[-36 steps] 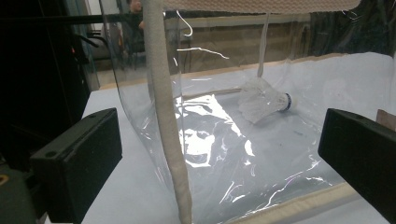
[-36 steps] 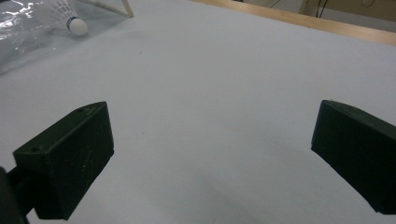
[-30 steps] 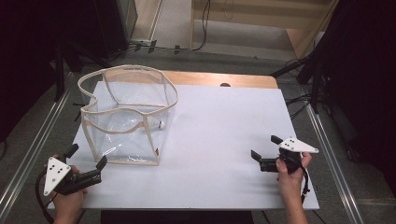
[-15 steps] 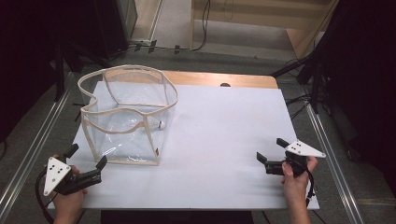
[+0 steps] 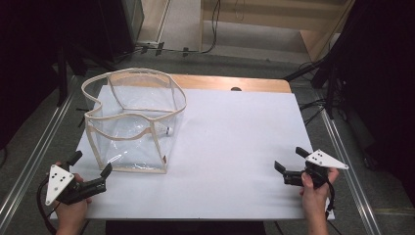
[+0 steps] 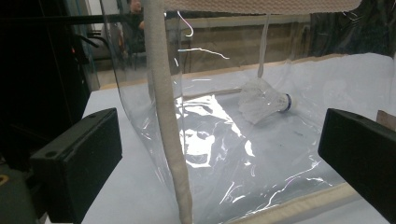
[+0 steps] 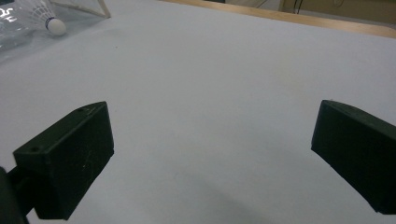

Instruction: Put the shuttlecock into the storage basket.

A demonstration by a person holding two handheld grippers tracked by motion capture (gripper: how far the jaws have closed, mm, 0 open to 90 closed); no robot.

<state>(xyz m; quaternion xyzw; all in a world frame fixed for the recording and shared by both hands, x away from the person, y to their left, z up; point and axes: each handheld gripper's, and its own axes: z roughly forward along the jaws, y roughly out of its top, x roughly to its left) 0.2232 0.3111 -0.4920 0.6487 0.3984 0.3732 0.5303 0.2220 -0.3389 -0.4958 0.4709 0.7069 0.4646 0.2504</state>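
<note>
A clear plastic bag [image 5: 132, 122] with beige fabric trim stands open on the left of the white table [image 5: 235, 127]. Inside it a white shuttlecock [image 5: 161, 130] lies on its side. My left gripper [image 5: 90, 164] is open, just off the bag's near left corner. In the left gripper view its jaws stand wide either side of the bag's corner seam [image 6: 168, 116], with the shuttlecock [image 6: 264, 100] behind the film. My right gripper [image 5: 289, 158] is open near the table's front right edge, over bare table. The right gripper view has the shuttlecock [image 7: 44, 16] far off at top left.
A strip of wooden tabletop [image 5: 230, 83] runs along the back edge. Metal rails [image 5: 342, 147] flank the table on both sides, with dark stands and cables beyond. A hand [image 5: 313, 193] holds each gripper at the near edge.
My right gripper has drifted to the right and slightly nearer the front edge, still open. The left gripper and the bag have stayed put.
</note>
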